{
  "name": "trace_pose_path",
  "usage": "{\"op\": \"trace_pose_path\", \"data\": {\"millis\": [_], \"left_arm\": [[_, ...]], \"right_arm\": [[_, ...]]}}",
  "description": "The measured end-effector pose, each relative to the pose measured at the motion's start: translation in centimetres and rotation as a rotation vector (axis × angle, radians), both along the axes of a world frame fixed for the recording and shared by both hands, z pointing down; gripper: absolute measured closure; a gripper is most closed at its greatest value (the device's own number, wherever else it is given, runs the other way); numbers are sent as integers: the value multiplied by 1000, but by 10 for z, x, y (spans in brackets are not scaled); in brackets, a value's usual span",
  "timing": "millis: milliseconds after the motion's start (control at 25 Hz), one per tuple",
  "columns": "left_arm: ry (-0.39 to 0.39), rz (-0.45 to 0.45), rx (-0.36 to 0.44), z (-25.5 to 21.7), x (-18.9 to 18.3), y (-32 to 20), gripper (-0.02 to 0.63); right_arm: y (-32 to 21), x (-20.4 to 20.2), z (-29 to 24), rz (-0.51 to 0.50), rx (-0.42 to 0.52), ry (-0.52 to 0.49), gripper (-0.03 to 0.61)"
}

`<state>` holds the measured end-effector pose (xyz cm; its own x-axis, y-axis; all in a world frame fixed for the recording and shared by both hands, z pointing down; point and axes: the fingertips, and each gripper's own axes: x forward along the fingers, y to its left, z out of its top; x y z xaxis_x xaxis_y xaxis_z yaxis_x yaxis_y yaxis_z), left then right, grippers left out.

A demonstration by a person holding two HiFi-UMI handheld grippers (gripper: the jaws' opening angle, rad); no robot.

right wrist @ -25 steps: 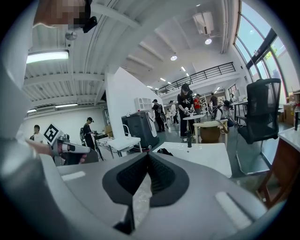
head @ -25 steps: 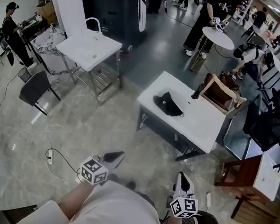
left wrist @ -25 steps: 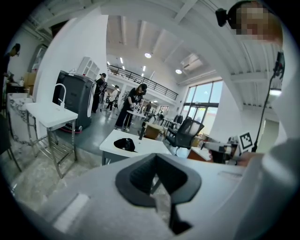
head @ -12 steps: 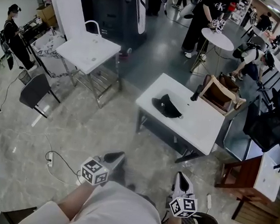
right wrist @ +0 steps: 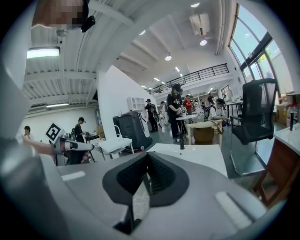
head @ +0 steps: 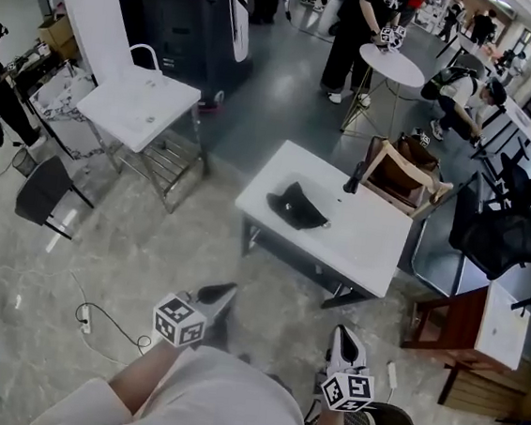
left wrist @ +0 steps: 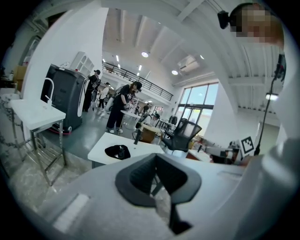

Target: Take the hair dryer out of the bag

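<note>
Black bag [head: 296, 206] on white table [head: 365, 250] — untouched

A bag [head: 296, 206] is laid on the table [head: 366, 241], left of its middle. An upright object [head: 353, 176] is stood at the far edge, and a chair [head: 396, 178] is placed just behind it, to the right.

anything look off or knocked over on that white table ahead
Nothing stands out. A black soft item lies slumped on the white table, and a dark slim object stands upright near its far edge. No spill or damage shows.
</note>
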<state>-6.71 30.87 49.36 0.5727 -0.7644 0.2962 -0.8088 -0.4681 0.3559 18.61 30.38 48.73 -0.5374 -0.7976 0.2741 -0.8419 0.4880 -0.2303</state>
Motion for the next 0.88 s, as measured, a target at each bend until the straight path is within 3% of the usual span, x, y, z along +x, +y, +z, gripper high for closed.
{"op": "trace_pose_path", "data": {"millis": [880], "left_arm": [[-30,205,-50,6,-76,-190,614]], "right_arm": [[-138,-88,0,191,-51,30,574]]}}
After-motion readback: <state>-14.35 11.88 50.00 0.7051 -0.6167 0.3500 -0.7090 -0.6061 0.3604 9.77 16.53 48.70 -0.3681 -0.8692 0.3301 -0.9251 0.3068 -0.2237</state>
